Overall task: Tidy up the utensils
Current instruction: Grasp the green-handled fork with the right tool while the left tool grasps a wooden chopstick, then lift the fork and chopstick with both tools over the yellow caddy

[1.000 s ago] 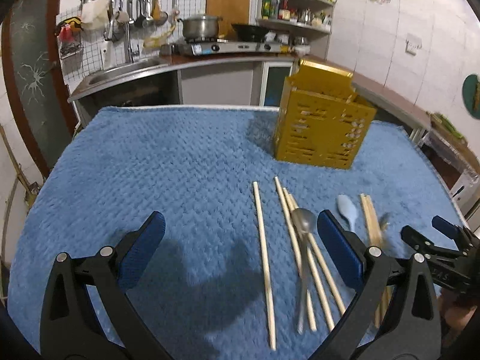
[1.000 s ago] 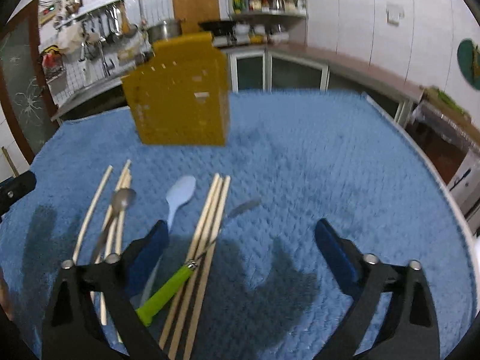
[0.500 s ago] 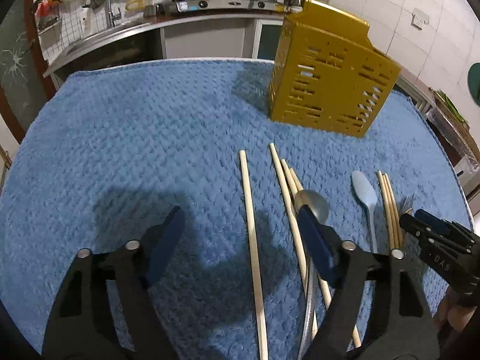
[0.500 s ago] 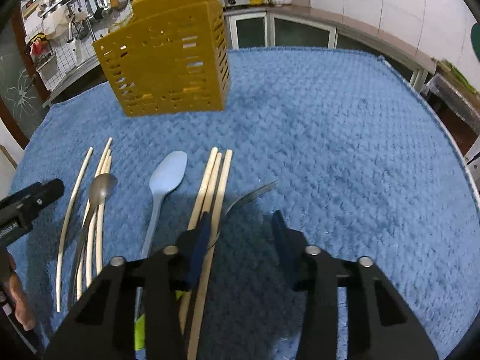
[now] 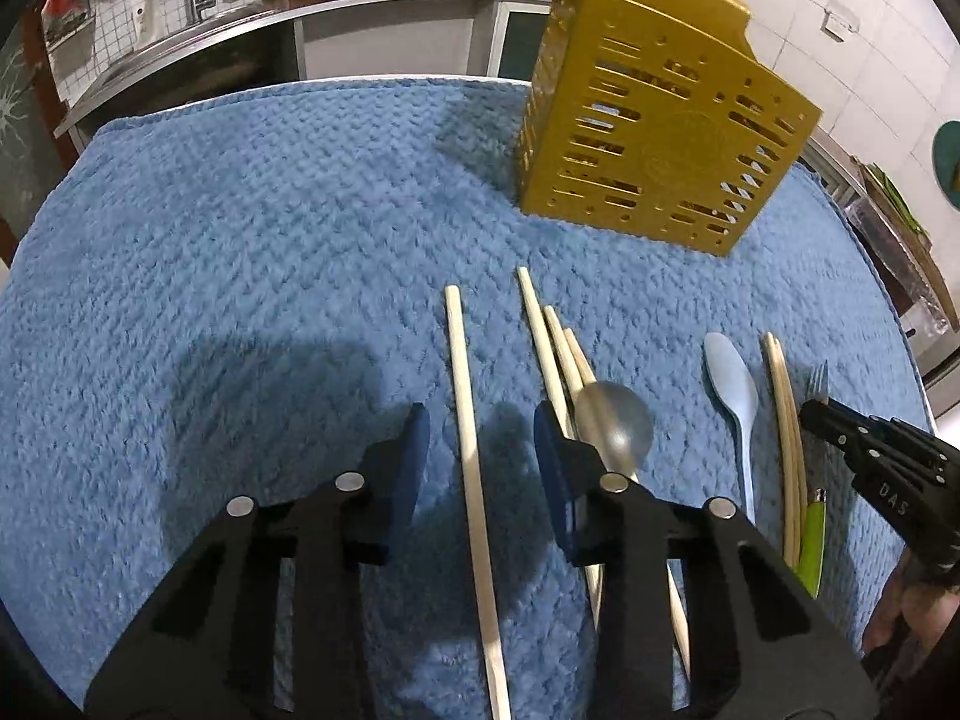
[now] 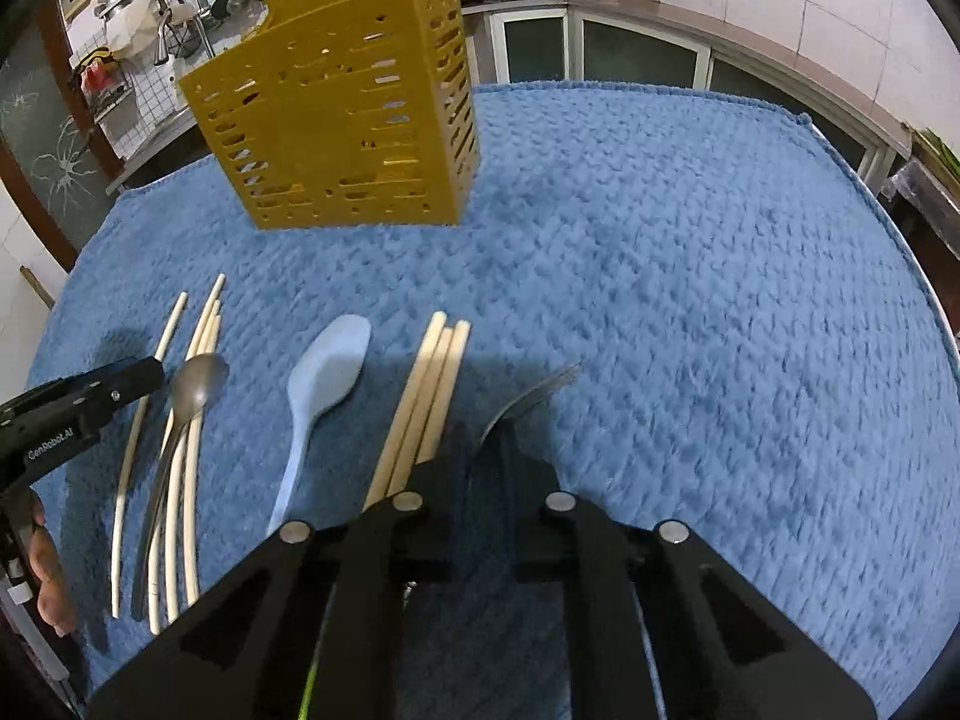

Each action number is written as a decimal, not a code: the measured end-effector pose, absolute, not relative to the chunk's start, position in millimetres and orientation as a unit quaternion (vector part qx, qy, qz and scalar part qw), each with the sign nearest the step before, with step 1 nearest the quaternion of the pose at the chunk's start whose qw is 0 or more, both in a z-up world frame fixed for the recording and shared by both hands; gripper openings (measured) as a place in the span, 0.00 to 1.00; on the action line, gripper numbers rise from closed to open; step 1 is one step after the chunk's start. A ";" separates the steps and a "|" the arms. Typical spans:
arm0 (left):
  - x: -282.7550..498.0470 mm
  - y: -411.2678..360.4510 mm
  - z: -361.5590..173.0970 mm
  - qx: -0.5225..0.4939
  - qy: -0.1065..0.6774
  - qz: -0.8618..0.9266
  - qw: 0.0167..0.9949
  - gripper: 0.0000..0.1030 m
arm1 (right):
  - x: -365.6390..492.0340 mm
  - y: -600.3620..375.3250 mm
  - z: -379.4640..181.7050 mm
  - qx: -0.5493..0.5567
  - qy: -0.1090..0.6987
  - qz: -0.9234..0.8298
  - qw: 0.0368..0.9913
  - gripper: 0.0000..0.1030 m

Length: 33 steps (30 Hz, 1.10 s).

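— Where's the left gripper (image 5: pixel 480 432)?
— Low over the blue towel (image 5: pixel 240 252), part-open, straddling one lone chopstick (image 5: pixel 465 396) without touching.
— The right gripper (image 6: pixel 480 438)?
— Narrowed around the fork (image 6: pixel 528 396), beside three chopsticks (image 6: pixel 429 384); contact unclear. The yellow utensil holder (image 6: pixel 348 114) stands behind.

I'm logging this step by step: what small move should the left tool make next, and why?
Probably close the left tool on the single chopstick. Its pads already sit either side of that stick with gaps showing, low over the blue towel. The yellow caddy stands beyond, seemingly where it belongs.
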<state>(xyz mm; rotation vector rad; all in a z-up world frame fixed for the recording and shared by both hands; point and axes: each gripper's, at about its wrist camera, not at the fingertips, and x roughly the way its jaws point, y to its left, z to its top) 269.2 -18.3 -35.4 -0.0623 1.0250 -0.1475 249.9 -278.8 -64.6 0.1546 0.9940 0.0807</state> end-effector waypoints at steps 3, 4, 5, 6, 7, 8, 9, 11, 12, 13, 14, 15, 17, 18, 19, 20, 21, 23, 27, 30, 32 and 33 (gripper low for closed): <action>276.6 -17.3 -39.3 -0.035 0.500 -0.069 0.862 0.22 | 254.9 -283.1 -63.6 0.075 0.481 0.045 0.872 0.10; 278.0 -18.0 -40.4 -0.034 0.502 -0.069 0.862 0.20 | 256.4 -283.7 -63.8 0.076 0.484 0.051 0.870 0.10; 280.3 -19.3 -41.5 -0.032 0.503 -0.068 0.861 0.19 | 256.7 -285.0 -64.7 0.078 0.486 0.054 0.869 0.10; 282.0 -19.7 -42.0 -0.030 0.504 -0.068 0.860 0.18 | 258.2 -286.0 -64.9 0.080 0.488 0.057 0.867 0.10; 284.6 -20.1 -42.5 -0.029 0.506 -0.066 0.859 0.16 | 259.7 -286.5 -64.8 0.083 0.490 0.060 0.865 0.10; 286.8 -19.7 -42.7 -0.031 0.509 -0.065 0.858 0.14 | 260.6 -287.5 -64.5 0.086 0.492 0.061 0.864 0.10; 289.2 -18.8 -42.7 -0.033 0.511 -0.064 0.857 0.13 | 261.2 -287.9 -64.7 0.086 0.492 0.062 0.864 0.10; 294.1 -16.2 -42.9 -0.038 0.515 -0.062 0.854 0.07 | 262.0 -286.8 -64.1 0.082 0.490 0.062 0.865 0.10; 296.1 -15.0 -43.0 -0.040 0.517 -0.061 0.853 0.05 | 261.8 -286.4 -64.0 0.081 0.489 0.063 0.866 0.09; 298.0 -14.0 -43.1 -0.042 0.518 -0.063 0.852 0.05 | 261.2 -285.5 -63.3 0.078 0.487 0.065 0.868 0.08; 298.5 -14.1 -42.7 -0.043 0.518 -0.064 0.852 0.05 | 260.9 -285.8 -62.6 0.078 0.484 0.065 0.869 0.08; 299.1 -14.6 -42.6 -0.041 0.517 -0.065 0.853 0.05 | 261.4 -287.5 -62.9 0.078 0.482 0.065 0.870 0.08; 297.8 -15.1 -42.4 -0.040 0.513 -0.065 0.855 0.04 | 258.4 -288.2 -59.1 0.080 0.471 0.067 0.876 0.05; 297.0 -15.0 -42.2 -0.040 0.511 -0.065 0.856 0.04 | 257.6 -288.2 -57.3 0.080 0.468 0.069 0.877 0.02; 295.9 -14.8 -41.1 -0.044 0.507 -0.066 0.858 0.04 | 256.8 -288.6 -55.9 0.079 0.464 0.069 0.879 0.02; 294.1 -14.4 -39.6 -0.046 0.503 -0.068 0.861 0.04 | 254.5 -288.2 -52.4 0.075 0.457 0.069 0.883 0.02; 292.2 -14.2 -36.3 -0.047 0.495 -0.070 0.865 0.04 | 253.1 -288.0 -49.0 0.070 0.450 0.069 0.887 0.02; 287.3 -12.4 -29.4 -0.049 0.481 -0.073 0.872 0.04 | 248.5 -287.0 -40.7 0.064 0.434 0.073 0.896 0.02; 280.4 -4.3 -13.6 -0.064 0.453 -0.074 0.886 0.04 | 242.9 -290.6 -28.7 0.073 0.408 0.079 0.907 0.02; 271.4 -0.4 2.6 -0.071 0.425 -0.083 0.899 0.04 | 235.3 -294.0 -16.5 0.079 0.380 0.080 0.918 0.02; 261.3 1.8 20.1 -0.072 0.390 -0.089 0.913 0.04 | 229.5 -295.1 -6.6 0.081 0.357 0.079 0.927 0.02; 258.7 3.3 25.4 -0.073 0.380 -0.092 0.917 0.04 | 226.5 -295.2 -2.3 0.081 0.346 0.080 0.931 0.02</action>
